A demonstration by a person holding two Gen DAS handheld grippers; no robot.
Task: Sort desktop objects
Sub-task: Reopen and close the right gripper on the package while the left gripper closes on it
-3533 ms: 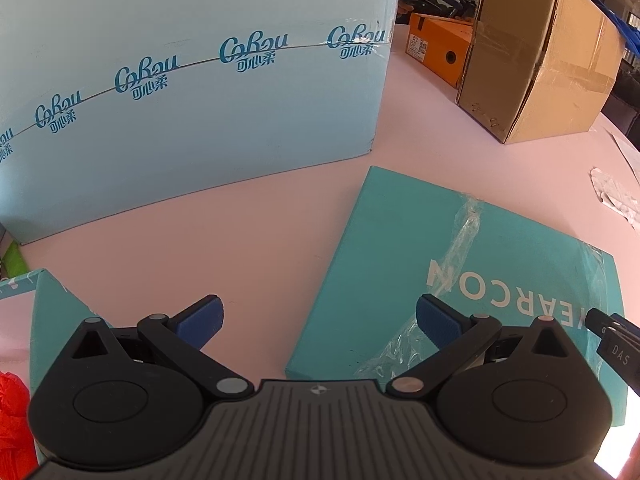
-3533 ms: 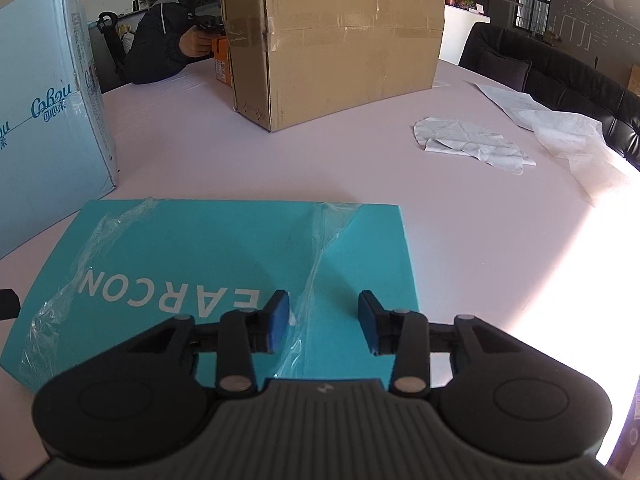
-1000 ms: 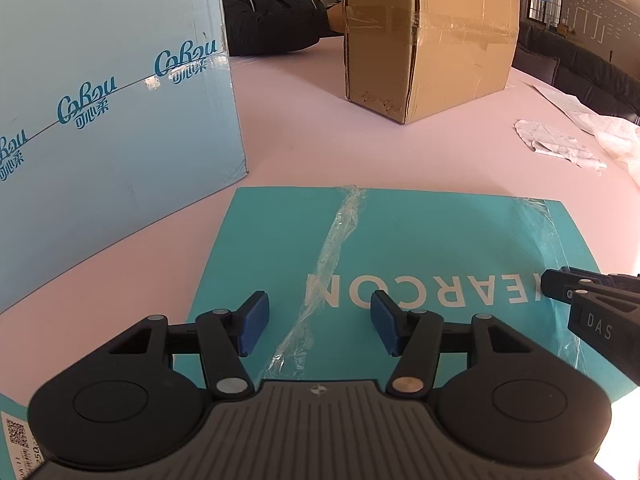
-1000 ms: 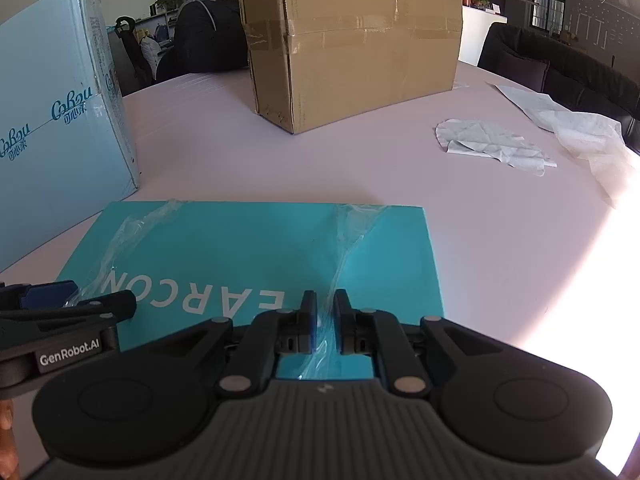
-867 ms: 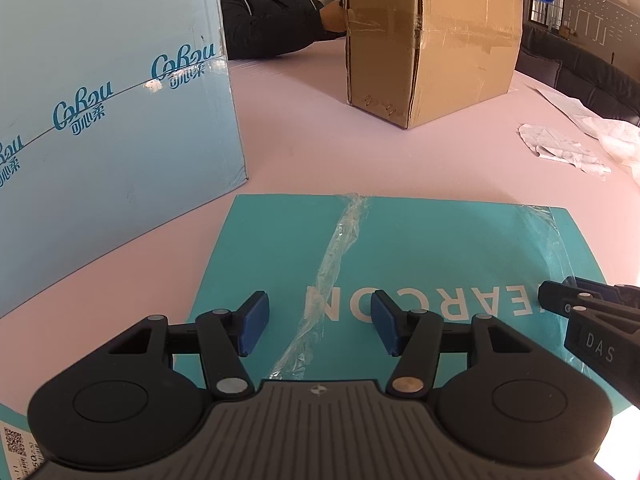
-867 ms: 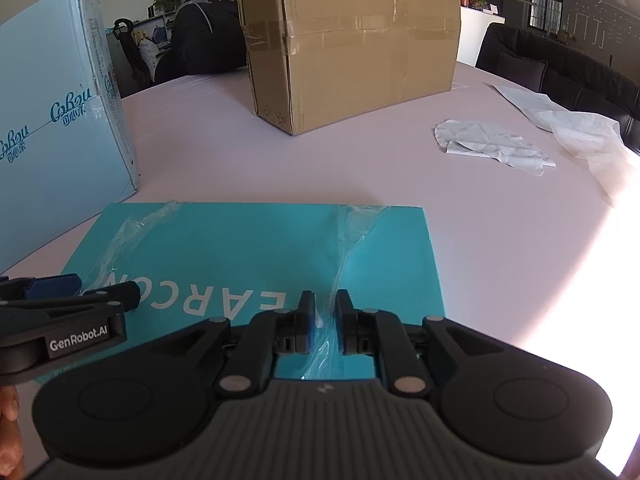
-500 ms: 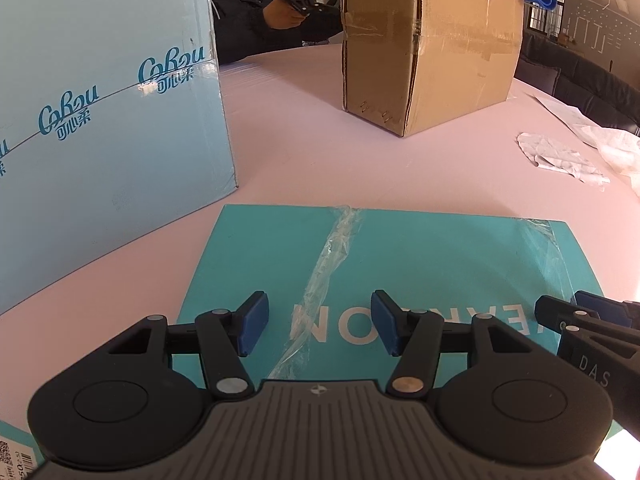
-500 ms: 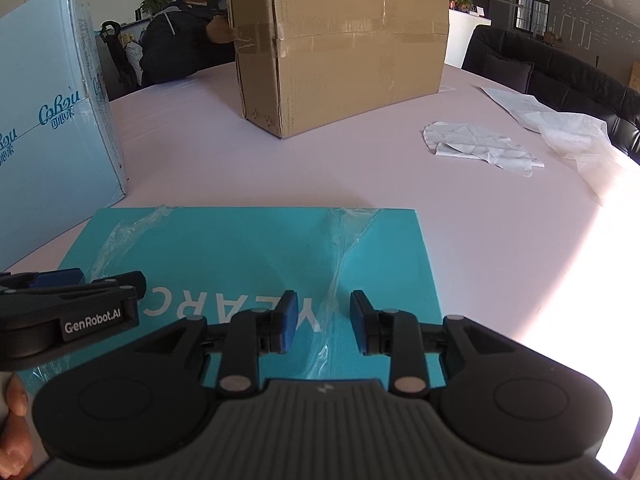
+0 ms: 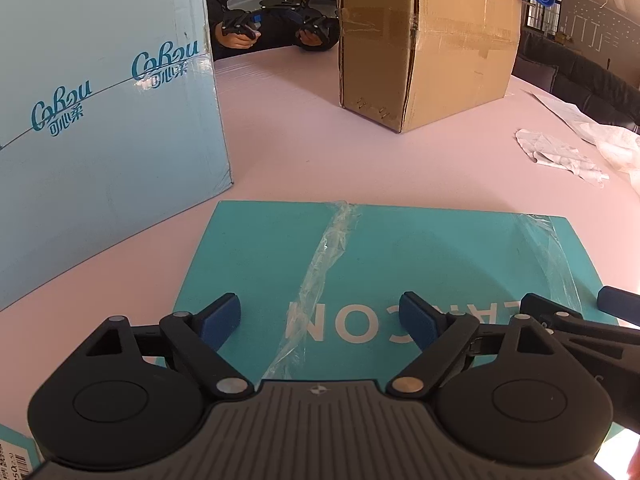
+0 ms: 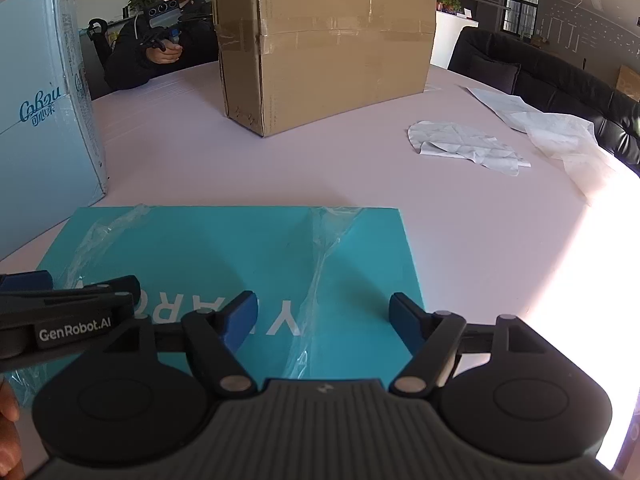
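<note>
The flat teal cardboard box [image 9: 400, 256] wrapped in loose clear film is lying on the pale pink table [image 9: 304, 160]. Behind it to the left, the tall light-blue carton [image 9: 100, 152] is standing. Behind it, further back, the large brown taped cardboard box [image 9: 424, 40] is sitting. To its right, well apart, crumpled white paper sheets [image 10: 468, 144] are lying. A person in dark clothing [image 10: 160, 48] is sitting behind the table's far edge, past the teal box.
</note>
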